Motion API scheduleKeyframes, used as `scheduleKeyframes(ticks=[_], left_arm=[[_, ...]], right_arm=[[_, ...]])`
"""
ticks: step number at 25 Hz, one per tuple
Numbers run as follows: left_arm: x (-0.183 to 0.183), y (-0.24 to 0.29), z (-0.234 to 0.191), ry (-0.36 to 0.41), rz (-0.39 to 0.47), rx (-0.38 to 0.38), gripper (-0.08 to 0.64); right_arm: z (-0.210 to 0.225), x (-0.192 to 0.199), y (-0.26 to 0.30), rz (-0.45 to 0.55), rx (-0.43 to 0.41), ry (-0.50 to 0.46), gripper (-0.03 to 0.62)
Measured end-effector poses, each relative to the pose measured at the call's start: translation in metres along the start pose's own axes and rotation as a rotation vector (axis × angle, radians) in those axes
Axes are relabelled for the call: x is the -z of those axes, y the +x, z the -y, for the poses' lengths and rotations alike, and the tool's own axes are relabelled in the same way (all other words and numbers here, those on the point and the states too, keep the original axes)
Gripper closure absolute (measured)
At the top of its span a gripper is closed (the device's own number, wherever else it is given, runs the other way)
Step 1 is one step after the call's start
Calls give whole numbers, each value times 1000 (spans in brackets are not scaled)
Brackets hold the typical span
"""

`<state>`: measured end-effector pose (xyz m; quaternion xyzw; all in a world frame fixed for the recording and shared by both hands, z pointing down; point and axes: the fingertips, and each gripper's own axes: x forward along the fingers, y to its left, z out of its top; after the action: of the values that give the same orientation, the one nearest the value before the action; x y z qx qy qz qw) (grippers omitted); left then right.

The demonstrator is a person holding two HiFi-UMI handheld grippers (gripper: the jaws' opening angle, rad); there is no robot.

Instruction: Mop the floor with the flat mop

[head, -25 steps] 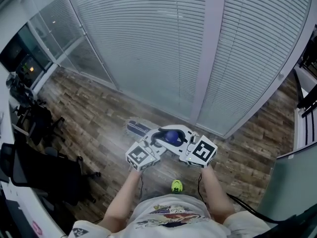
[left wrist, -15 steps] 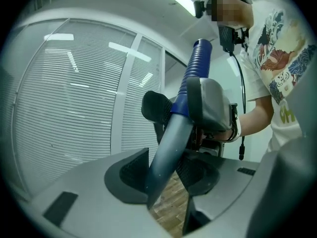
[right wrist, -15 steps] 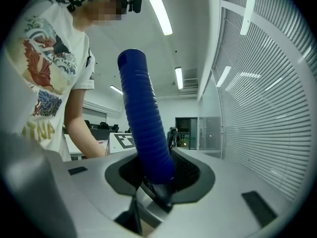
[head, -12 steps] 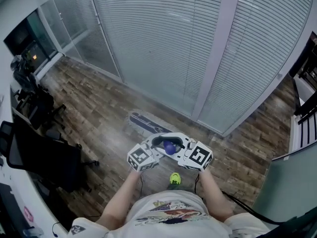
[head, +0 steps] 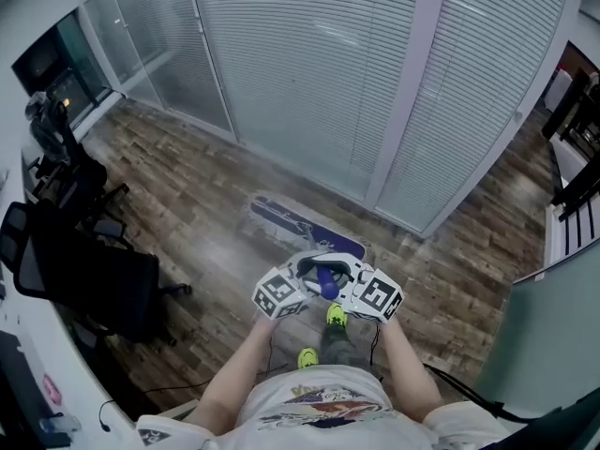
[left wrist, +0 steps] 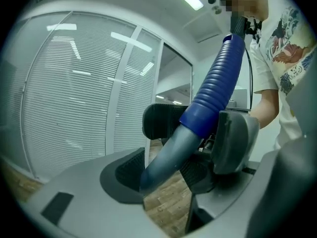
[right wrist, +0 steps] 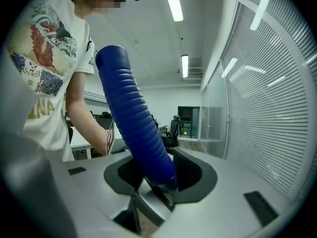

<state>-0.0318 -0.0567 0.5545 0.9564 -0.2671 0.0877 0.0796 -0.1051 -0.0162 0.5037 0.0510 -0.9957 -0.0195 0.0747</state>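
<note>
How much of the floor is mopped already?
Done: only a pale damp-looking sheen beside the flat blue mop head, hard to confirm. In hand: the left gripper and right gripper hold the blue ribbed mop handle between jaws that have just been opening. Left: most brown wood-plank floor.

Bright even office light, ceiling strip lights (right wrist: 172,1) glaring, fisheye edges dark, close foreground soft

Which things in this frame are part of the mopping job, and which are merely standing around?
Part of the job:
- flat mop with blue rectangular head
- its blue ribbed handle grip and grey pole
- brown wood-plank floor

Just standing about:
- black office chairs
- glass partition with white blinds
</note>
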Motion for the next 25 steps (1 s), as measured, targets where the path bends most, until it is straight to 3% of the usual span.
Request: scheduleKeyframes(ticks=[11,25], left_arm=[[31,-48,113,-2,-22,25,365],[51,-70,259,-17,-25,-21,364]], right_arm=[[-125,4,-24,-14,-6,26,431],[-260,9,-96,-25,-65,17,431]])
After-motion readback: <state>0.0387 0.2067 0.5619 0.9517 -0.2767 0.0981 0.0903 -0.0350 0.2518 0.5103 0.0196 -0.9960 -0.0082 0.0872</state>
